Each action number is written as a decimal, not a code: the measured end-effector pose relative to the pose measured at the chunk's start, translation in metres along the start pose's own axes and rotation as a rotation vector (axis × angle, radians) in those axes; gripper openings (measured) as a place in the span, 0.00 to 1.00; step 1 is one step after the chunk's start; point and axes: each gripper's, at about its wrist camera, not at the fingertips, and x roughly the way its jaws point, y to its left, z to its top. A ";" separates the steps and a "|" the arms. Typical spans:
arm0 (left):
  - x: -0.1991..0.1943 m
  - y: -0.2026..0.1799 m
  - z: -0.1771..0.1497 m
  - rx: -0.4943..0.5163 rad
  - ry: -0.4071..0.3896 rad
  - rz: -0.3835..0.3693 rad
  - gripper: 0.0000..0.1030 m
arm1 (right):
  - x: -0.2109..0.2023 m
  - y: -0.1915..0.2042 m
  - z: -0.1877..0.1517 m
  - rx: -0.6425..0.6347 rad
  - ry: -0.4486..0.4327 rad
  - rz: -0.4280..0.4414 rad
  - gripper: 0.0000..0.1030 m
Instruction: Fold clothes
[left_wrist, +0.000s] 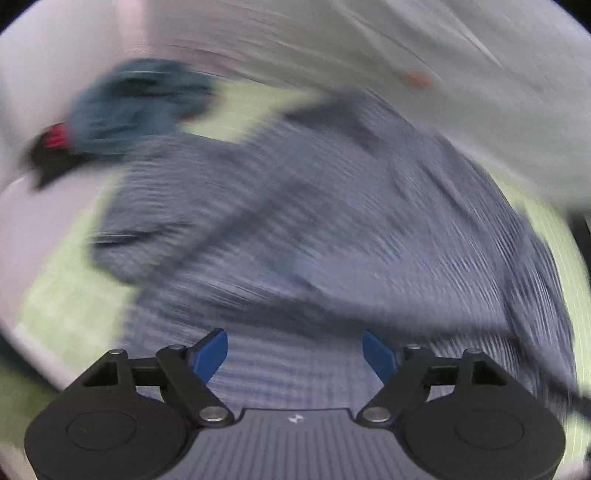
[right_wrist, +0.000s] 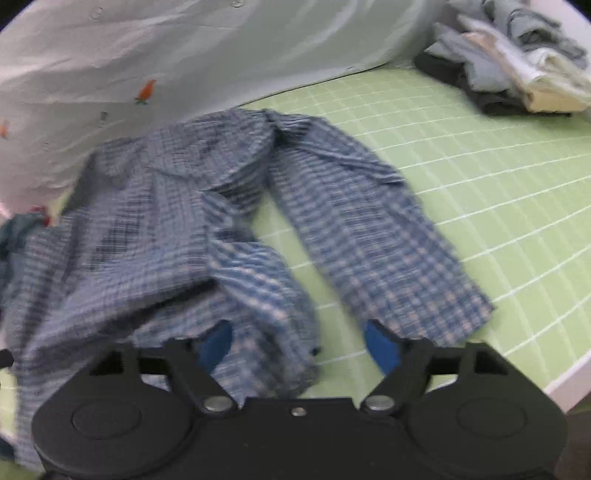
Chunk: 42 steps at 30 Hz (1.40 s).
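Left wrist view, blurred: left gripper (left_wrist: 294, 350) spread wide, nothing pinched, hovering over checked blue trousers (left_wrist: 295, 221) lying just ahead on green gridded mat (left_wrist: 62, 306).

Right wrist view: right gripper (right_wrist: 299, 343) likewise spread, empty; thin, crumpled trouser legs run away from the fingers, one rumpled hem lying between them. Clothes pile (right_wrist: 517, 62) far right.

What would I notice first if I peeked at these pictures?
The big blue checked shirt grabs your eye, lying crumpled in the middle of the green grid mat. Behind it rises a white cloth with little orange pictures, and a heap of clothes sits in the far right corner.
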 end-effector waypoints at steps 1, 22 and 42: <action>0.007 -0.013 -0.005 0.049 0.026 -0.029 0.79 | 0.001 -0.002 0.000 -0.011 -0.007 -0.027 0.80; 0.080 -0.172 -0.056 0.101 0.247 0.040 0.80 | 0.054 -0.135 0.051 -0.136 0.022 0.156 0.85; 0.096 -0.202 -0.090 0.086 0.302 0.098 1.00 | 0.060 -0.156 0.076 -0.142 0.018 0.206 0.82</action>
